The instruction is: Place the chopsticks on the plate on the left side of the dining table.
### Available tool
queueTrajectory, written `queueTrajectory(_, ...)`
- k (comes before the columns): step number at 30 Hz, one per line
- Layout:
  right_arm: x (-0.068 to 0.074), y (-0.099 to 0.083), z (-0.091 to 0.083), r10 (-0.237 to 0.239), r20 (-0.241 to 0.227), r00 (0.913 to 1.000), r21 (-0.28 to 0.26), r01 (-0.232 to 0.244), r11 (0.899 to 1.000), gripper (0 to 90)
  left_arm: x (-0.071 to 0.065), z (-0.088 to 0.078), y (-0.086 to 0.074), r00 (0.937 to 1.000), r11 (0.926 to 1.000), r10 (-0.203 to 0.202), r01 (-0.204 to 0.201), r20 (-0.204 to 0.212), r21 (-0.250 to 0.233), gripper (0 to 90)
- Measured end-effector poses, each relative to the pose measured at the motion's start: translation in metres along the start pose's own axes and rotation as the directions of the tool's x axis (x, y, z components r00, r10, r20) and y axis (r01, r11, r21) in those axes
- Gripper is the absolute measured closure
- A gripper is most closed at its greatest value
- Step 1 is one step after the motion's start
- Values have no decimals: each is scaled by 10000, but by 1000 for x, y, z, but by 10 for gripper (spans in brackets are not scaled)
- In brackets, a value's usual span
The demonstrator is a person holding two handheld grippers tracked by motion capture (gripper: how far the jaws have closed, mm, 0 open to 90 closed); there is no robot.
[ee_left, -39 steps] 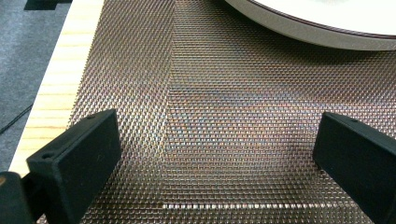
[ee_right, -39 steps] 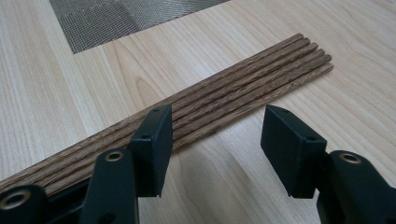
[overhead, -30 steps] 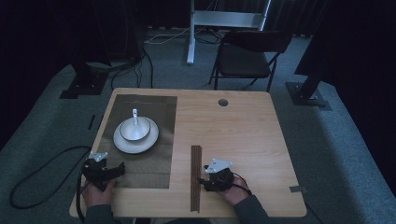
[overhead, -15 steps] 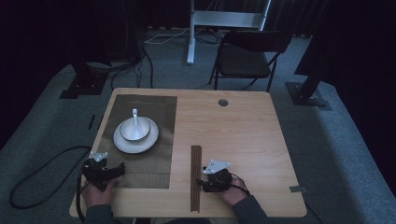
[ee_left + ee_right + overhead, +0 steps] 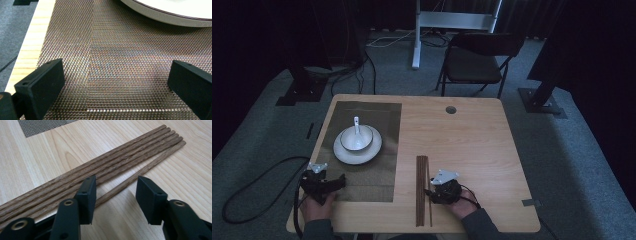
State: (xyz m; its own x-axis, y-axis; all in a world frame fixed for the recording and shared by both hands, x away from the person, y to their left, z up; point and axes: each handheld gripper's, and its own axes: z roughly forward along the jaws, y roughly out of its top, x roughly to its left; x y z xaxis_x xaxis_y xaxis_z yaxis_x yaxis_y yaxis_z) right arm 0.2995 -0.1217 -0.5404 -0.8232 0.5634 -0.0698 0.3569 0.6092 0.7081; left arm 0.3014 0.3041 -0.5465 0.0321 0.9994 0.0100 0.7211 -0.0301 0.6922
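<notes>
Closing without yet pinching, the right tool (image 5: 115,195) straddles a stray chopstick (image 5: 140,173), its near end hidden.

1. The right gripper (image 5: 115,195) is narrowing its jaws, having just been closing from a wider spread.
2. The 1 loose chopstick (image 5: 150,166), lying apart from the bundle, is passing between the fingers (image 5: 87,195), close by the left one; the pads are not pressing on it.
</notes>
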Motion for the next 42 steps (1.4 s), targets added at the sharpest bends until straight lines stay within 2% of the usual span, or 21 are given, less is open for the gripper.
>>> queueTrajectory(6, -3, 0, 0, 163, 264, 9995, 11, -163, 9999, 598, 0, 0, 0, 10000, 10000, -1, 1, -1, -2, 14)
queueTrajectory(9, -7, -1, -1, 402, 542, 9977, 29, -404, 9992, 668, 0, 0, 0, 10000, 10000, 1, -1, -1, -1, 15)
queueTrajectory(12, -11, -2, -1, 601, 736, 9955, 42, -606, 9982, 691, 0, 0, 0, 10000, 10000, 0, 0, -1, -1, 14)
queueTrajectory(13, -14, -2, -2, 764, 998, 9921, 66, -774, 9970, 716, 0, 0, 0, 10000, 10000, 0, 0, -1, -1, 14)
queueTrajectory(16, -19, -3, -3, 1056, 1390, 9846, 115, -1083, 9941, 746, 0, 0, 0, 10000, 10000, 2, -2, -1, 0, 14)
queueTrajectory(18, -24, -5, -4, 1331, 1774, 9751, 175, -1383, 9902, 774, 0, 0, 0, 10000, 10000, 0, 0, -1, 0, 14)
queueTrajectory(22, -32, -7, -6, 1689, 2156, 9618, 238, -1780, 9837, 815, 0, 0, 0, 10000, 10000, 1, -1, 0, 0, 14)
queueTrajectory(25, -34, -8, -7, 1737, 2245, 9589, 268, -1843, 9825, 836, 0, 0, 0, 10000, 10000, 1, -1, -1, 1, 14)
queueTrajectory(32, -36, -8, -7, 1846, 2166, 9586, 227, -1940, 9807, 843, 0, 0, 0, 10000, 10000, 0, 0, -1, 0, 15)
queueTrajectory(36, -39, -9, -7, 2066, 2106, 9555, 126, -2139, 9768, 844, 0, 0, 0, 10000, 10000, 2, -2, 0, 0, 14)
queueTrajectory(38, -41, -10, -8, 2274, 2099, 9509, 56, -2337, 9723, 845, 0, 0, 0, 10000, 10000, 0, 0, -1, -1, 15)
queueTrajectory(42, -42, -9, -9, 2244, 2183, 9497, -15, -2296, 9733, 845, 0, 0, 0, 10000, 10000, -1, 1, -1, 0, 14)
